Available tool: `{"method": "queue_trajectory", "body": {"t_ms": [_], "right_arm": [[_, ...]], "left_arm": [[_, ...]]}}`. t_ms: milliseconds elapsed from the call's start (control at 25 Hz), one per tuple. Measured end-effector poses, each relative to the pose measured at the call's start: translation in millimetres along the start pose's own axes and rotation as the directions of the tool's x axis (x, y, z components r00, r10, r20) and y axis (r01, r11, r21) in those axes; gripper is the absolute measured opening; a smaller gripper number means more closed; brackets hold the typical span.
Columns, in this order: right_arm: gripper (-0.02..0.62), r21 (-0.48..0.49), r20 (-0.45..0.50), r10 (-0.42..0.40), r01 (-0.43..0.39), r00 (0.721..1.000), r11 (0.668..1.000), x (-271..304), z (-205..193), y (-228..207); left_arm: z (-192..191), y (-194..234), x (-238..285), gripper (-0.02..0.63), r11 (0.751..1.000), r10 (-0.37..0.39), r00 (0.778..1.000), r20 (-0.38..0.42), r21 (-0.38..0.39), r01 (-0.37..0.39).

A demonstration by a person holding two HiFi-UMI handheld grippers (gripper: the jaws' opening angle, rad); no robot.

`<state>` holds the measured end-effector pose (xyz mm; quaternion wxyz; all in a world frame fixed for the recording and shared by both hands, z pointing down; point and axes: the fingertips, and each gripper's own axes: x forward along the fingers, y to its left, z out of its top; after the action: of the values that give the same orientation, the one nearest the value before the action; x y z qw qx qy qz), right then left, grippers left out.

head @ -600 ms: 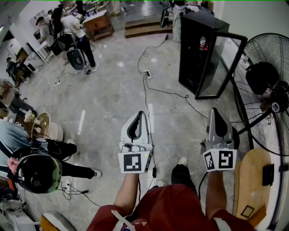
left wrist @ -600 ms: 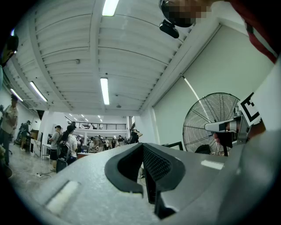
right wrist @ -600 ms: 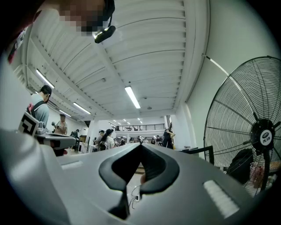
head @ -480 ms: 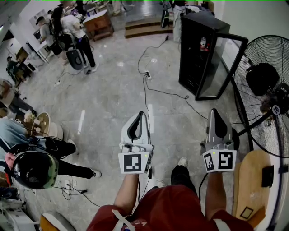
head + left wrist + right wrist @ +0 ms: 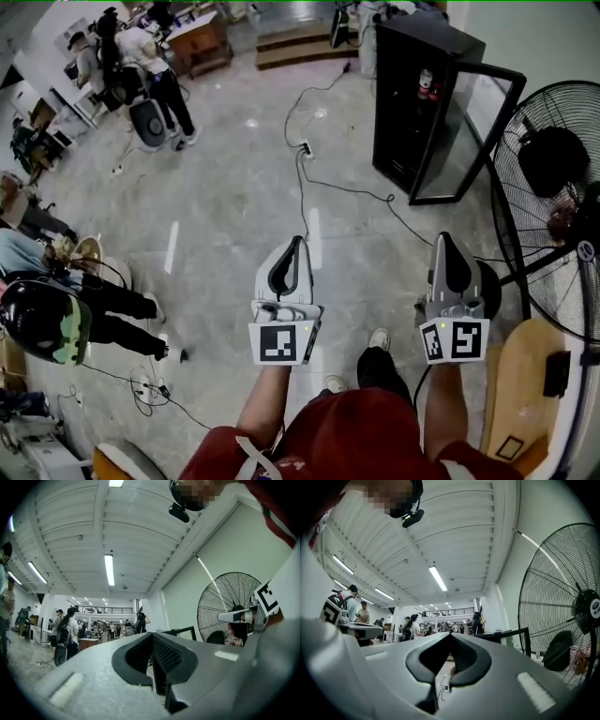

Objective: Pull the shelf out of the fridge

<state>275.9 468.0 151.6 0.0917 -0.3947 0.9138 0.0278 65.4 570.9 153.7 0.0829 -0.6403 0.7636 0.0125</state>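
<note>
Nearest, the person's arms hold both grippers out level over the grey floor (image 5: 216,216). The left gripper (image 5: 296,242) has its jaws pressed together with nothing between them. The right gripper (image 5: 444,238) is closed and empty too. Beyond them a black cable (image 5: 302,187) trails across the floor, and a big fan (image 5: 553,187) stands at the right. Far right, well apart from both grippers, the black fridge (image 5: 394,112) stands with its glass door (image 5: 466,131) swung open. The shelf is probably under the can (image 5: 427,82) inside, but it is too dark to make out.
</note>
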Motion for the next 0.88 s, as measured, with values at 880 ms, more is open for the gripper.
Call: {"method": "queue_trajectory", "body": {"t_ms": [880], "right_arm": [[0.0,0.002,0.038,0.023,-0.023,0.999,1.0,169.6,-18.2,-144.2]], "left_arm": [[-16.0,-29.8,210.2,-0.003,0.999,0.028,0.999,0.018,0.017,-0.029]]}}
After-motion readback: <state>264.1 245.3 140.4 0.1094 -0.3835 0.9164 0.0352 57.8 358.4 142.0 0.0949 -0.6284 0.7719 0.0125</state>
